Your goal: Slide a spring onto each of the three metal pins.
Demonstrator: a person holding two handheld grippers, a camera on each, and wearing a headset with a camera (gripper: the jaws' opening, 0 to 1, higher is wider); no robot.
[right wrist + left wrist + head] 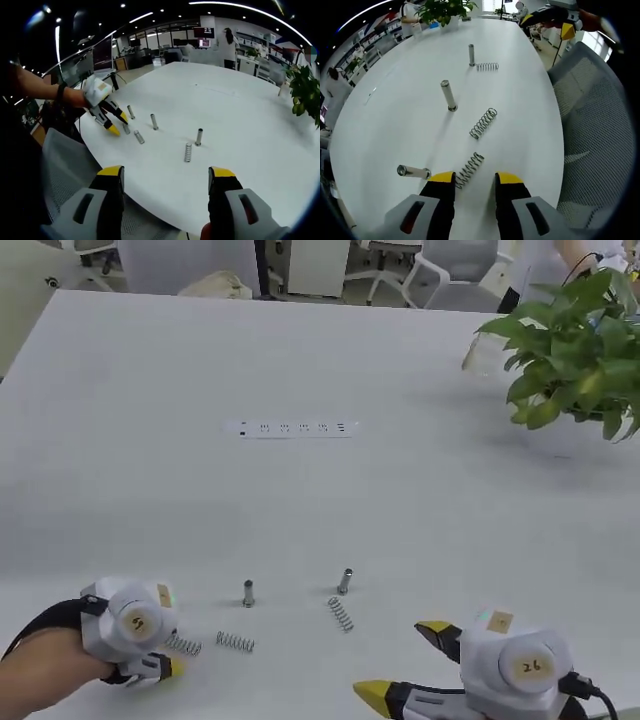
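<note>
Across the white table (300, 510) the springs (483, 122) lie loose beside bare pins (448, 95), so we judge the first pickup is in hand: our left gripper (475, 178), jaws parted about the nearest spring (470, 169), should next close on it, while our right gripper (166, 172) hangs open.

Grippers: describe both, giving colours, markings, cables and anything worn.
The left gripper and right gripper have pale grey bodies and black jaws with yellow tips. Each carries a round tan sticker; the right one's reads 26. A black cable leaves the right gripper. A dark band circles the left wrist.
</note>
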